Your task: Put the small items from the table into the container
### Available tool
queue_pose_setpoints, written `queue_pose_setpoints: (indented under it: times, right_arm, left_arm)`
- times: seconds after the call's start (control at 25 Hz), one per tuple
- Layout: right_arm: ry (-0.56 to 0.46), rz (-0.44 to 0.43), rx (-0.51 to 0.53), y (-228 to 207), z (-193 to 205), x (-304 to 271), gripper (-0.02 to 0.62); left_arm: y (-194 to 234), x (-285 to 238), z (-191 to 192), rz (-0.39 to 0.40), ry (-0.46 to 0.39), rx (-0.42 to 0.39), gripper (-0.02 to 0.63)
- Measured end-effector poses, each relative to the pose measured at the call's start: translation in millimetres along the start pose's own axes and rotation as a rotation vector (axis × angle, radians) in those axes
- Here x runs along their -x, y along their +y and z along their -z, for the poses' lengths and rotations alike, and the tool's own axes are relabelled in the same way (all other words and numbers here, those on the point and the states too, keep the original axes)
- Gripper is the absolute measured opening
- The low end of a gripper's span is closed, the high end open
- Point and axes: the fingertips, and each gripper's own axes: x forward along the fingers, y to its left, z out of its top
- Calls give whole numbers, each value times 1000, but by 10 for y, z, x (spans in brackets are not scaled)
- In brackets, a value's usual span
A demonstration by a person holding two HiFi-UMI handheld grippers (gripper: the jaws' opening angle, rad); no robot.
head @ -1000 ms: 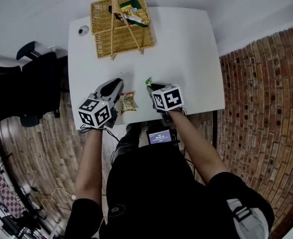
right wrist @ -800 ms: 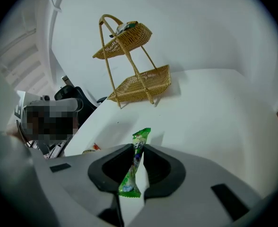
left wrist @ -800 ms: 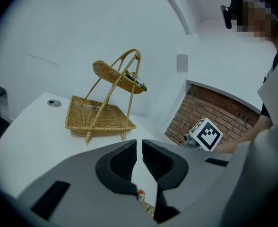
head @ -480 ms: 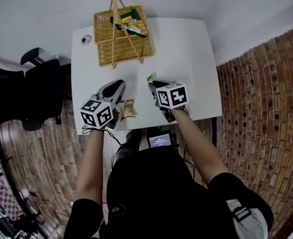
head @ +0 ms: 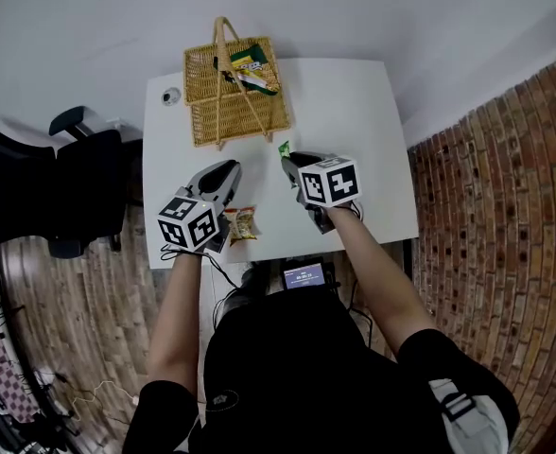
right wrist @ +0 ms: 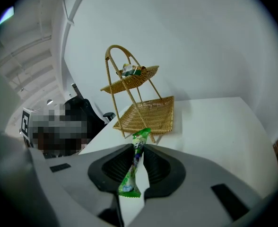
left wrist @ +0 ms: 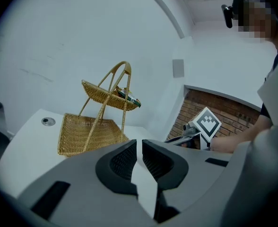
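On the white surface (head: pixel 354 130), far edge: wicker basket (head: pixel 223 112), two-tiered with a looped handle, upright. Its upper tier holds a green-and-yellow packet (head: pixel 251 70), possibly more than one; the view is too small to count.

Beside the basket: a round grommet (head: pixel 171 96) set into the surface.

Near edge, left side: one yellow snack packet (head: pixel 242 223), lying flat, just beside the left tongs (head: pixel 229 170) and not held by them.

Left tongs: jaws pressed together with nothing between them, raised above the surface, pointing toward the basket.

Right tongs (right wrist: pixel 139 156): jaws narrow, clamped on a thin green sachet (right wrist: pixel 135 169). It stands edge-up between the pads, its top poking past the tips. The sachet is clear of the surface and well short of the basket.

Below the near edge: a small lit screen (head: pixel 305 276).

Left of the surface: a black office chair (head: pixel 70 173) on a brick-patterned floor (head: pixel 467 206).
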Motion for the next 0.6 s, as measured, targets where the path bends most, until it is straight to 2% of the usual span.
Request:
queue_pose_setpoints:
  times: [0.6]
  right_arm:
    - [5,2,45,-207,-273,-183,81]
  left_arm:
    - [215,-81,-160,-39,-17,-1,29]
